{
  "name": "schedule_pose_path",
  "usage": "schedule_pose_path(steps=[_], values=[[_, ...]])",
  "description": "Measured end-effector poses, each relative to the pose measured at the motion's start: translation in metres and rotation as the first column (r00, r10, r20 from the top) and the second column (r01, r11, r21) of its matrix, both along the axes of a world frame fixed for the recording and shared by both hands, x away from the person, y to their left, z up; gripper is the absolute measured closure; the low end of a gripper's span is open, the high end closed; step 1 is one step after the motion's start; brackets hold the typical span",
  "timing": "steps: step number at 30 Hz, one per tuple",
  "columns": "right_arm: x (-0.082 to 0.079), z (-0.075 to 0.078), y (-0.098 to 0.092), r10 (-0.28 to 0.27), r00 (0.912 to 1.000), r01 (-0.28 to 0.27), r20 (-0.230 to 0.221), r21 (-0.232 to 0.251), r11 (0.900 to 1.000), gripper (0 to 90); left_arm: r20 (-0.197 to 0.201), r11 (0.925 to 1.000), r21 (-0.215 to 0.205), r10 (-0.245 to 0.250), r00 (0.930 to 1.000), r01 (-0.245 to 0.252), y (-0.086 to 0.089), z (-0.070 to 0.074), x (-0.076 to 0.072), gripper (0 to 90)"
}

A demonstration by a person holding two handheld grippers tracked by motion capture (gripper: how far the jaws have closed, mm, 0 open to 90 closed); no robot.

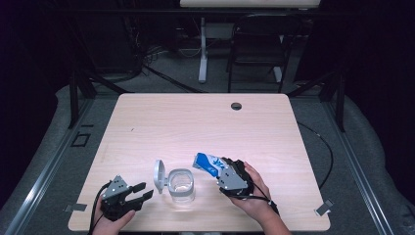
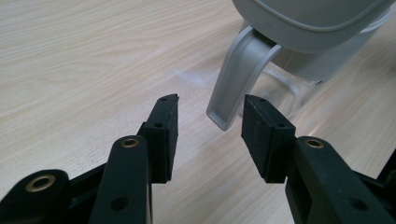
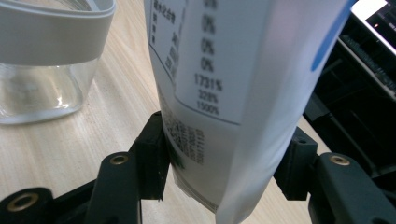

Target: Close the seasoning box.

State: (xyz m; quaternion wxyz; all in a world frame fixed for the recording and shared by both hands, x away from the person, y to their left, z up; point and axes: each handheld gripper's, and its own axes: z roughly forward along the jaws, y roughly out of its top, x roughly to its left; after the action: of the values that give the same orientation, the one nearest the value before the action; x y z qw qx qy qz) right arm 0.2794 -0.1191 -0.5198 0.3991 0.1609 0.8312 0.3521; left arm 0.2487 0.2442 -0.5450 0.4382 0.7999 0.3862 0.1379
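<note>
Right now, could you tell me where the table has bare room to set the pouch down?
The far half of the table, from the cable hole back toward the jar, is bare, as is the right strip beyond the right gripper. The near edge is crowded: the left gripper, the jar with its open lid, and the pouch sit close together.

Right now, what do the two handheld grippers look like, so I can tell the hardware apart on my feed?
Both match. The left gripper has a black body, a grey three-cornered plate on top and a black cable trailing toward the table edge. Its two black jaws carry flat, matte rectangular pads and brass-coloured rivets at the joints. The right gripper has the same black build, grey plate and black cable. No sleeves are visible.
</note>
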Motion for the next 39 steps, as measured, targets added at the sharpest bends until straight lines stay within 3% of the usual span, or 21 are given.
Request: schedule_pose_path(steps=[8, 15, 29, 36, 38, 39], values=[[-0.002, -0.001, 0.006, -0.037, 0.9962, 0.045, 0.079, -0.095, 0.994, 45.8, -0.002, 1.0, 0.004, -0.002, 1.0, 0.002, 0.0, 0.0, 0.0, 56.6], [-0.004, -0.003, 0.009, -0.054, 0.992, 0.071, 0.114, -0.154, 0.985, 45.8, -0.004, 1.0, 0.008, -0.002, 1.0, 0.002, 0.001, 0.0, -0.001, 56.6], [-0.007, -0.005, 0.011, -0.055, 0.9827, 0.092, 0.177, -0.206, 0.974, 45.8, 0.001, 1.0, 0.007, 0.0, 1.0, 0.0, 0.003, 0.001, -0.002, 56.5], [-0.007, -0.005, 0.012, -0.048, 0.9811, 0.089, 0.188, -0.218, 0.972, 45.8, -0.005, 1.0, 0.002, 0.001, 1.0, -0.001, 0.002, 0.001, -0.002, 56.3], [-0.007, -0.003, 0.012, -0.052, 0.98, 0.1, 0.192, -0.252, 0.963, 45.8, -0.004, 1.0, 0.005, -0.003, 1.0, 0.003, 0.002, 0.001, -0.001, 56.2], [-0.007, -0.004, 0.012, -0.05, 0.9791, 0.1, 0.197, -0.25, 0.963, 45.8, -0.005, 1.0, 0.006, -0.004, 1.0, 0.004, 0.002, 0.001, -0.001, 56.2]])
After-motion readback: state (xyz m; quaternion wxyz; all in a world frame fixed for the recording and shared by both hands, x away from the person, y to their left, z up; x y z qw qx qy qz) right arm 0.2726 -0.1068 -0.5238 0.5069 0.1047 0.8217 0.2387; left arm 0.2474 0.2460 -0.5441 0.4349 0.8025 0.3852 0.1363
